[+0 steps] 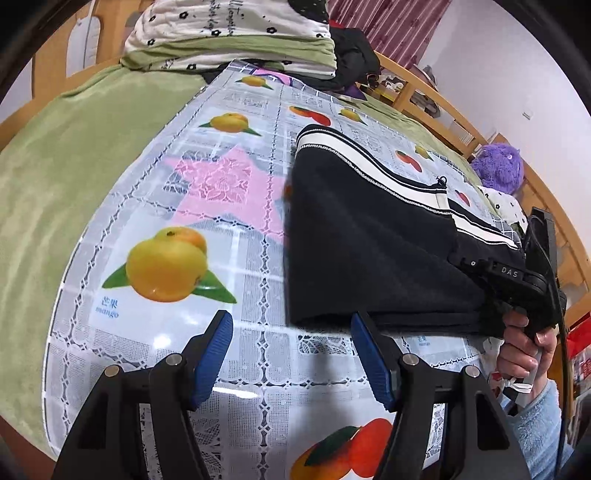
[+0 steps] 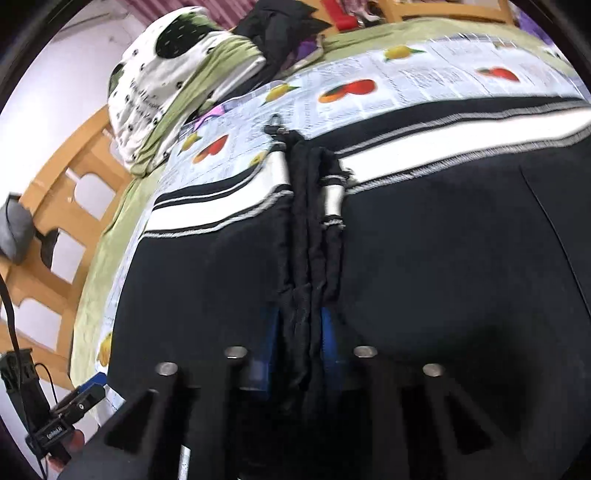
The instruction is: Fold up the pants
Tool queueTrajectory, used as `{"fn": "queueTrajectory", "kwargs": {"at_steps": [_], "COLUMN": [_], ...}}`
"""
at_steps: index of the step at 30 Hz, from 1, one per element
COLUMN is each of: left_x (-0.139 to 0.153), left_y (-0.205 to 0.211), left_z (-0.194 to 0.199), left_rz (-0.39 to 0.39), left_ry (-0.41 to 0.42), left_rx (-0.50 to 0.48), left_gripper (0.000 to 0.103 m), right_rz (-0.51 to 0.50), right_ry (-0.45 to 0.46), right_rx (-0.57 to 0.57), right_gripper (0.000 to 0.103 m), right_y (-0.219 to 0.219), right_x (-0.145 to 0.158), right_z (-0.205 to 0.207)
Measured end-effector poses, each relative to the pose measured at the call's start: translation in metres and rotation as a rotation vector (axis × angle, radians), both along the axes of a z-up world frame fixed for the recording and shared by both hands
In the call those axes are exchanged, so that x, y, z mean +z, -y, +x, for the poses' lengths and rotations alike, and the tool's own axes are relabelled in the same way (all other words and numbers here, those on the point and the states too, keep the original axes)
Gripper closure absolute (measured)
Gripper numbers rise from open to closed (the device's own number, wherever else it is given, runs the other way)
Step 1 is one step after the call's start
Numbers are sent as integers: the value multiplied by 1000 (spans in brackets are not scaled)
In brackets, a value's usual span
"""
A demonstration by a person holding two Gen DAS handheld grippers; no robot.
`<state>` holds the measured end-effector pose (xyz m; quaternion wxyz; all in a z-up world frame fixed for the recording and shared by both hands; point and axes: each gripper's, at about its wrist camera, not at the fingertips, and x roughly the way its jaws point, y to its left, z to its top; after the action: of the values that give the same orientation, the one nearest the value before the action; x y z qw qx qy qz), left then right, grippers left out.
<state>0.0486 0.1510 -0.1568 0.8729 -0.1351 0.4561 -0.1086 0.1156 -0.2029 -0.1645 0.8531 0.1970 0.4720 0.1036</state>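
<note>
Pants: black, soft napped knit, folded into a thick slab with a squared near edge; a white-and-black striped band with pale stitching runs along the far side. They lie on the tablecloth, over its right part as the left wrist view shows it.
Tablecloth: glossy plastic, lace-pattern grid in grey-white, printed with yellow mangoes, red-orange fruit and a pink star patch – the landmark for all else.
Left gripper: black angular arms, ribbed blue pads; jaws spread apart with nothing between them, hovering over bare tablecloth just beside the pants' near edge.
Right gripper: clenched on a bunched vertical ridge of the pants' black fabric, blue pads pressing from both sides; a small metal zip pull sits at the top of the ridge.
Hand: wrapped around the right gripper's handle at the tablecloth's right edge, fluffy pale blue sleeve below it.
Green blanket: plush, under and left of the tablecloth.
Bedding stack: white flower-print and green folds – beyond the tablecloth's far end.
Purple plush toy: shaggy, round, past the tablecloth's right side by the wooden bed rail.
</note>
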Motion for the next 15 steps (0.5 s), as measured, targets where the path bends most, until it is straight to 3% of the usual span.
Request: {"fn": "queueTrajectory", "kwargs": {"at_steps": [4, 6, 11, 13, 15], "left_x": [7, 12, 21, 30, 35], "left_y": [-2, 0, 16, 28, 39], "left_z": [-4, -5, 2, 7, 13], "left_rz": [-19, -18, -24, -6, 20], "left_ry": [28, 44, 62, 87, 98], "left_rx": [-18, -28, -49, -60, -65], "left_gripper": [39, 39, 39, 39, 39], "right_rz": [95, 28, -31, -49, -52], "right_ry": [100, 123, -28, -6, 70], "right_rx": [-48, -96, -76, -77, -82], "right_gripper": [88, 88, 82, 78, 78], "right_y": [30, 42, 45, 46, 44], "right_x": [25, 31, 3, 12, 31], "right_z": [-15, -20, -5, -14, -33]}}
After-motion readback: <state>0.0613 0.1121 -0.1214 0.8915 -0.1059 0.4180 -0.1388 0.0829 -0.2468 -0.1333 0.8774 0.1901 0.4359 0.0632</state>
